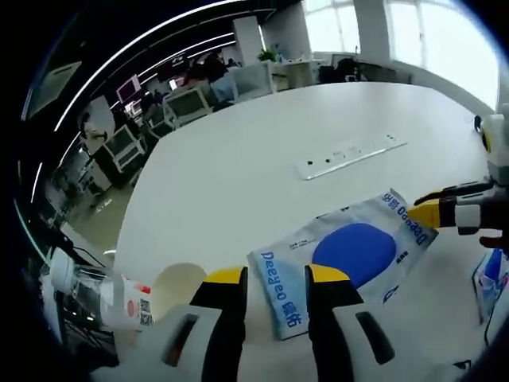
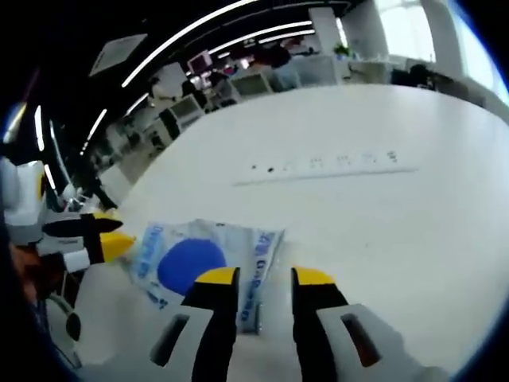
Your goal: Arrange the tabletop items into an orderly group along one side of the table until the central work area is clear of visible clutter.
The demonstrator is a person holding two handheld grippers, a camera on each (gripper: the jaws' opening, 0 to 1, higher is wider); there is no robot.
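- Here, blue-and-white packet (image 1: pixel 350 259) is lying flat on the white surface (image 1: pixel 238 159), near its edge.
- Left tongs (image 1: pixel 274 274) are gaping narrowly, empty, at the packet's edge.
- Right tongs (image 2: pixel 265 276) are likewise gaping, empty, beside the packet.

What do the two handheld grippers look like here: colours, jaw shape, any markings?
Both match. The left gripper has two white, blocky jaws capped with yellow tips and faced in black, with a dark slot in each. The right gripper has the same white bodies, yellow tips, black inner faces and slots. No cables or lettering are visible.
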